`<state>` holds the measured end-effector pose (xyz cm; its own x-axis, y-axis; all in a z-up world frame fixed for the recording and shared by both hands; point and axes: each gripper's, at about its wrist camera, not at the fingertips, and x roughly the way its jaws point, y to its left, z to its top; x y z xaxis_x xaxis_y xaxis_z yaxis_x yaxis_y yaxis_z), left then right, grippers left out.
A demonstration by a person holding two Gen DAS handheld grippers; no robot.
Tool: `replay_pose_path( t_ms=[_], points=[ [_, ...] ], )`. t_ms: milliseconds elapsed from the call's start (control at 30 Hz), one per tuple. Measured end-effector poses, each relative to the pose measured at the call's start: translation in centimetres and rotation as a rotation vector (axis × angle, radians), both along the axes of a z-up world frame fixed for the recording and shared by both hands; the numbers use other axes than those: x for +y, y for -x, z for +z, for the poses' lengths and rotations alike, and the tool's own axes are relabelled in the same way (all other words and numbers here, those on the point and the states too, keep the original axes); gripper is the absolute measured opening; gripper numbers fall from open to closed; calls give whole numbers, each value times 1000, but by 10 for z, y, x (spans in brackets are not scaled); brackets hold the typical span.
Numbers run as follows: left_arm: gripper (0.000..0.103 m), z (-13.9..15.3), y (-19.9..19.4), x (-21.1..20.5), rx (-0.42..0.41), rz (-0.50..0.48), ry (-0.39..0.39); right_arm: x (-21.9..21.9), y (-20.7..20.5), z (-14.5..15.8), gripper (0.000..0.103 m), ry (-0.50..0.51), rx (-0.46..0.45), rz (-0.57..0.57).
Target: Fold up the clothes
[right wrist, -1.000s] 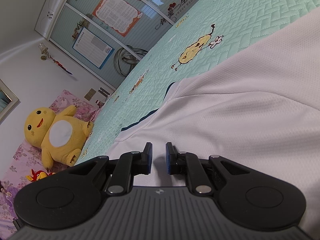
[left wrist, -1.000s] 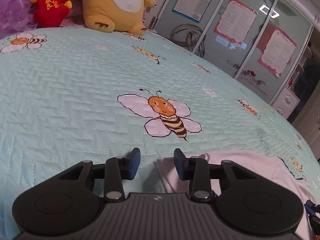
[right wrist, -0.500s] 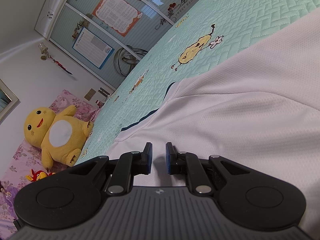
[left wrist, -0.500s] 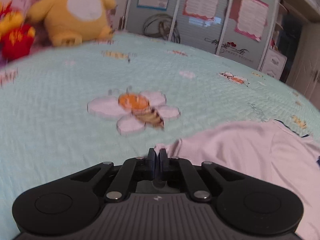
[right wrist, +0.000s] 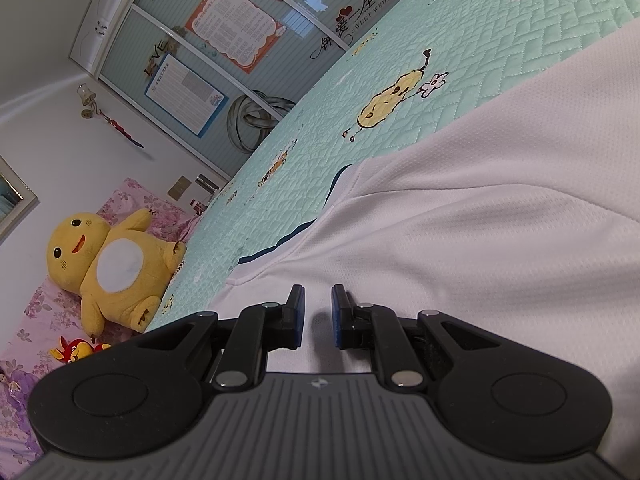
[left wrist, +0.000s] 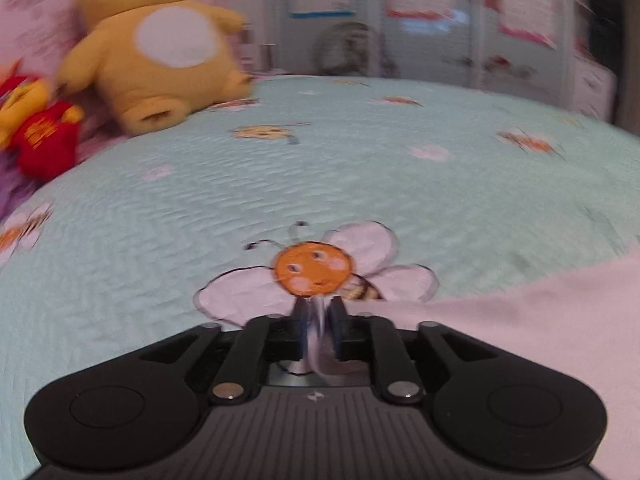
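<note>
Shirt (left wrist: 520, 312) edge now inside opening left tool (left wrist: 318, 320).

The bed (right wrist: 472, 28), under a mint bee-print quilt, carried a white shirt (right wrist: 500, 216) at 3 o'clock and a yellow plush (right wrist: 112, 264) at 9 o'clock

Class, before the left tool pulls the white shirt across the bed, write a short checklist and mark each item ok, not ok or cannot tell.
1. Cloth between the left tool fingers: ok, a fold of the white shirt sits there.
2. Firm grip: cannot tell; its jaws are opening and the view is blurred.
3. Right tool gripping cloth: not ok; gap between the fingers, nothing in it.
4. Shirt lying flat: not ok, creases show.
5. Toys clear of the shirt: ok, the yellow plush sits at the bed's far edge.
</note>
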<state>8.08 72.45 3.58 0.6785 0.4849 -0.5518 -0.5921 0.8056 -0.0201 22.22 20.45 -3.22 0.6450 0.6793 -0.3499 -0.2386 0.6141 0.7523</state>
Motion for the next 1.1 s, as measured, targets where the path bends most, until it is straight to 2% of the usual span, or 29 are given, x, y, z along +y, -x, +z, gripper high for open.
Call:
replay_pose_path(
  t_ms=[100,167,267,367,467,567,600,633,667,800,867,1000,1100],
  points=[
    [39,5,32,6,-128,60,131,0,0,0,13,0,0,0],
    [44,6,60,5,-182,94,227,-1,0,1,14,0,0,0],
    [46,4,100,-7,-247,91,377,0,1,1,13,0,1,0],
    [51,2,120,-24,-275,58,454,0,0,3,14,0,1,0],
    [57,1,116,-33,-293,33,486,1,1,4,14,-1,1,-1],
    [54,-5,98,-37,-274,28,503,1,1,4,14,0,1,-1],
    [43,-7,92,-39,-263,23,498,2,1,4,14,0,1,-1],
    [27,-6,89,-42,-251,24,472,2,1,4,14,0,1,-1],
    [2,-4,89,-43,-245,39,449,2,1,4,14,0,1,-1],
    [2,8,110,-51,-253,121,379,2,1,4,14,0,2,-1],
    [2,11,123,-51,-266,149,393,3,1,4,14,0,2,-1],
    [3,1,125,-53,-188,176,429,3,1,4,14,-1,3,-2],
    [3,-2,126,-55,-182,188,413,3,1,4,14,-1,3,-2]
  ],
)
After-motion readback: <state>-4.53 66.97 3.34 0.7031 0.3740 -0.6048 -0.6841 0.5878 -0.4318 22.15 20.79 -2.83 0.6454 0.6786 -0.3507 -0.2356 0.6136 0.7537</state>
